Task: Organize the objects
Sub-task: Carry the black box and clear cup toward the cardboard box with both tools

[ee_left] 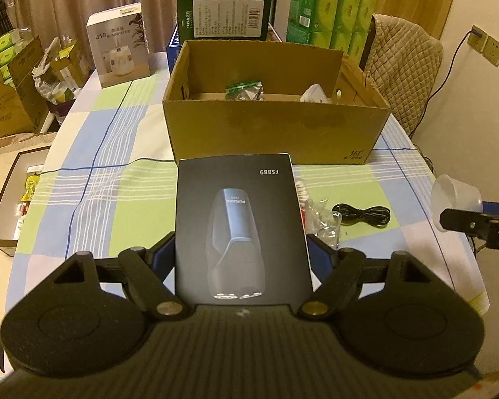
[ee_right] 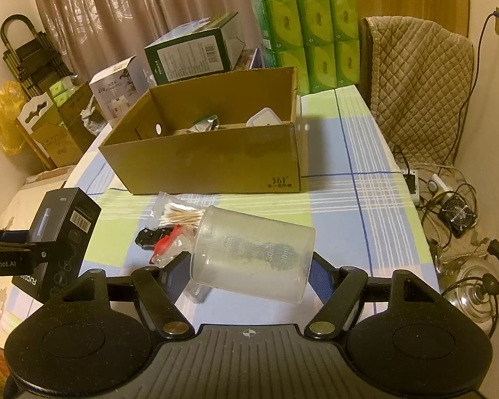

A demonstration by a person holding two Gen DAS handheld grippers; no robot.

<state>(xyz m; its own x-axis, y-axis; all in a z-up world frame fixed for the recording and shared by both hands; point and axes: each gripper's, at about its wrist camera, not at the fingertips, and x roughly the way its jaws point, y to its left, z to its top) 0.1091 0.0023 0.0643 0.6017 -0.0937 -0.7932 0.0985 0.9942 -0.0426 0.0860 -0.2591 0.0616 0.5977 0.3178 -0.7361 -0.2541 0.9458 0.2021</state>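
Left wrist view, read from left to right: an open box [ee_left: 15, 196] with small items sits on the floor beside the table [ee_left: 93, 179], which wears a checked cloth of blue, green and white. At the centre the left gripper [ee_left: 241, 252] is clamped on a black shaver box [ee_left: 239, 229], its blue pads pressed against both long sides and the box lifted clear of the cloth. Behind it stands the open cardboard box [ee_left: 269, 129], holding a green foil packet [ee_left: 244, 88] and a white item [ee_left: 314, 94]. To the right of the shaver box lie a bag of cotton swabs [ee_left: 304, 193] and a coiled black cable [ee_left: 362, 216]. At the far right edge the clear measuring cup [ee_left: 455, 199] shows in the other gripper.

Right wrist view, same order: the left gripper [ee_right: 26, 249] enters from the left edge, carrying the shaver box [ee_right: 63, 239]. The swab bag [ee_right: 179, 217] and a black and red item [ee_right: 156, 239] lie on the cloth in front of the cardboard box [ee_right: 209, 163]. The right gripper [ee_right: 249, 266] grasps the measuring cup [ee_right: 252, 252], which is tilted on its side with its mouth toward the left, held above the table. Green tissue packs [ee_right: 312, 40] are stacked behind, and a quilted chair cover [ee_right: 419, 76] stands at the right.
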